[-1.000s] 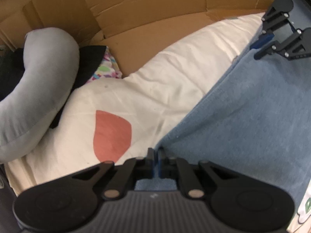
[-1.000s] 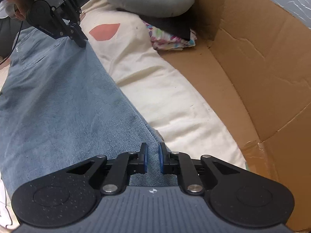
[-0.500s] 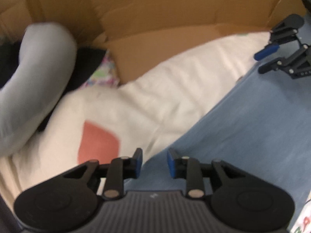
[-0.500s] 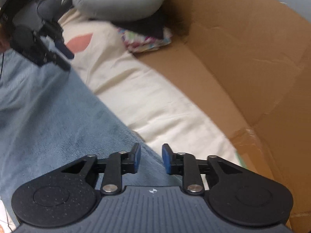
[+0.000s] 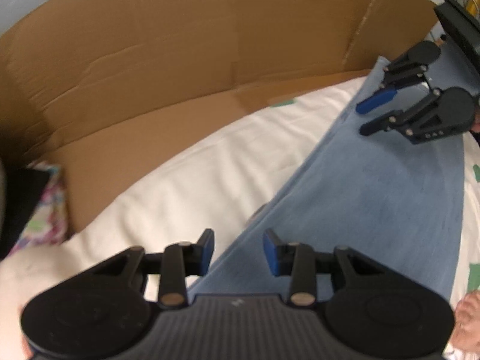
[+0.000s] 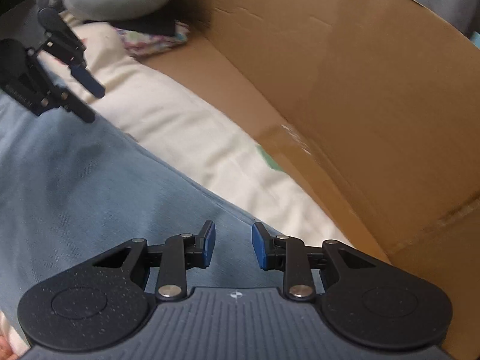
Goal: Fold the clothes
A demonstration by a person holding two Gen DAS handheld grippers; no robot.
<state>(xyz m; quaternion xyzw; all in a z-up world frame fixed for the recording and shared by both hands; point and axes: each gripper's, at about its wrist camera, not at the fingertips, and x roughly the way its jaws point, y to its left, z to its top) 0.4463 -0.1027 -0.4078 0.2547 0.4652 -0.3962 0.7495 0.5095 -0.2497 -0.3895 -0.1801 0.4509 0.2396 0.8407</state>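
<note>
The blue jeans (image 5: 375, 198) are spread flat on a cream sheet (image 5: 186, 186), beside a cardboard wall (image 5: 180, 60). The left gripper (image 5: 238, 250) is held released, jaws apart, over the jeans' edge. The right gripper (image 6: 233, 244) is likewise spread wide above the denim, gripping nothing.

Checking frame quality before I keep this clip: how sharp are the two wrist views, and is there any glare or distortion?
Left wrist view: motion-blurred throughout, soft on the cardboard wall and jeans; fisheye bends the cardboard's edge. Right wrist view: its own right gripper is crisp, the left gripper and grey pillow smeared; faint sheen on the cardboard fold, no harsh glare.
</note>
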